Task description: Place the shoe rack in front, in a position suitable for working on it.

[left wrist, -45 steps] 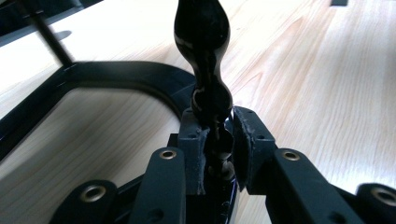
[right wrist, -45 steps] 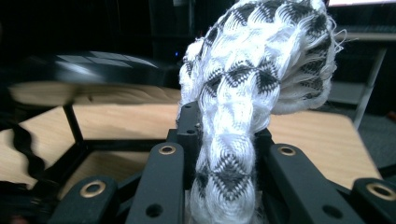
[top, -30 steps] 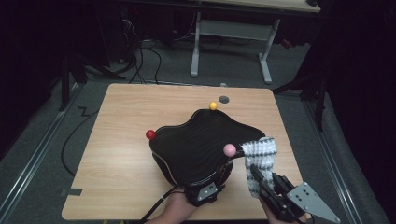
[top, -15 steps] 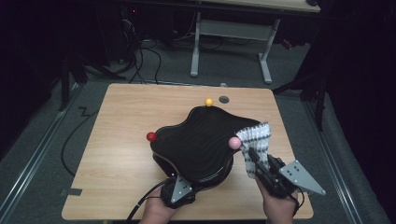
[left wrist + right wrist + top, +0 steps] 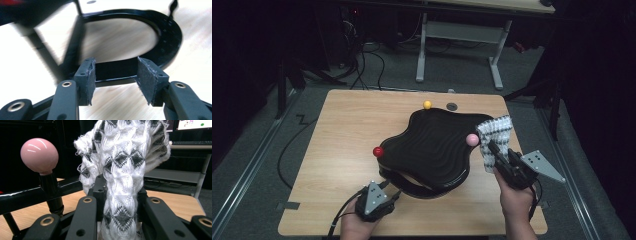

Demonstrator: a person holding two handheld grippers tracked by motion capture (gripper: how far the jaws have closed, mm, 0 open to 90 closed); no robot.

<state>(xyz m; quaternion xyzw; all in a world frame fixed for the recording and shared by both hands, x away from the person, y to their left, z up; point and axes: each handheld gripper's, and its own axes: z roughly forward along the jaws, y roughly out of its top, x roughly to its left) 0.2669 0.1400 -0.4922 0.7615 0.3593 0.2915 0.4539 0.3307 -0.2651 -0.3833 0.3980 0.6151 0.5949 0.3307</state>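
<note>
A black wavy-topped rack [image 5: 432, 145] stands mid-table, with a red ball [image 5: 378, 151], a yellow ball [image 5: 427, 104] and a pink ball [image 5: 472, 140] on posts around it. My right gripper [image 5: 493, 150] is shut on a white and black knitted cloth [image 5: 493, 139] and holds it up just right of the pink ball [image 5: 39, 152]; the cloth [image 5: 125, 170] bunches between the jaws. My left gripper [image 5: 387, 192] is open low at the front, its pads [image 5: 90, 77] facing the rack's black ring base [image 5: 160, 37], nothing between them.
The wooden table [image 5: 342, 130] has bare room at left and along the front edge. A small dark round disc [image 5: 452, 106] lies near the yellow ball. Beyond the table stand a grey desk frame [image 5: 462, 50] and floor cables [image 5: 362, 55].
My left gripper has drawn back leftward from under the rack's front. My right gripper has carried the cloth forward, up beside the pink ball.
</note>
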